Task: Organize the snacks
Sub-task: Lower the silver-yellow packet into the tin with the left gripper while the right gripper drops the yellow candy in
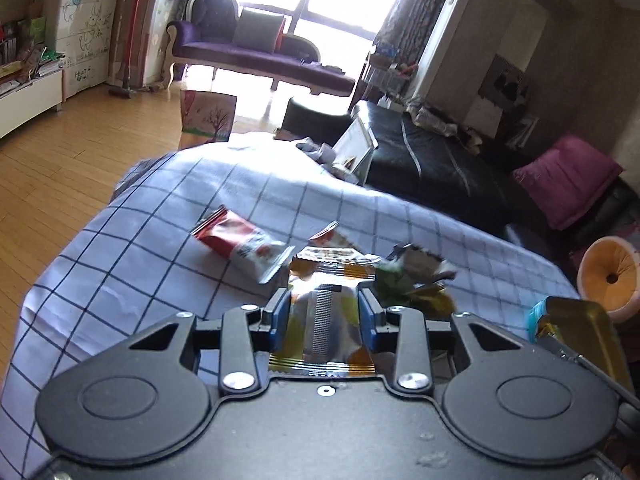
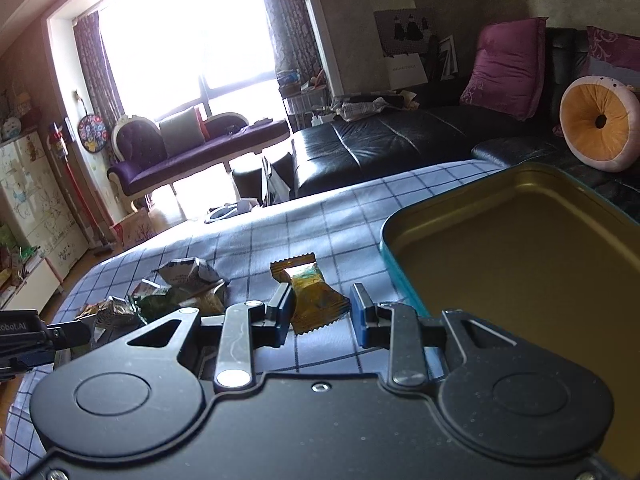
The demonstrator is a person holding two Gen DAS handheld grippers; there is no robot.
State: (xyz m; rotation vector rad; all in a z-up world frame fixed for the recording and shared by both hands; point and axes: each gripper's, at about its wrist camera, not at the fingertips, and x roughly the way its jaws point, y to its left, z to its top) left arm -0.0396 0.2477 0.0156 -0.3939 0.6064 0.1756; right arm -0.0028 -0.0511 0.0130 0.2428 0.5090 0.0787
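- Two grippers are working over the checked tablecloth, and nearest the lens the left gripper is pinching a silver-backed snack packet between its blue pads; the packet's crimped tail is reaching back toward the camera.
- Slipping looks the likeliest trouble: the foil is smooth and puffy, and the pads are pressing on its bulging middle, so a quick swing could let it slide free or burst.
- Just past that grip, a heap of loose wrappers is lying close under the packet's front end, and a red-and-white packet is lying a little farther left; a trailing edge could drag one off the pile.
- Right gripper is standing with jaws spread, holding nothing, with a yellow packet lying on the cloth between and just beyond them.
- Gold tin with a teal rim is sitting empty just to its right; a closing grab could catch cloth along with the packet.
- Only the left view is showing the pinch itself, with a sliver of tin at its right edge.
- Only the right view is showing the tin's bare inside, and the left tool's tip by the heap.
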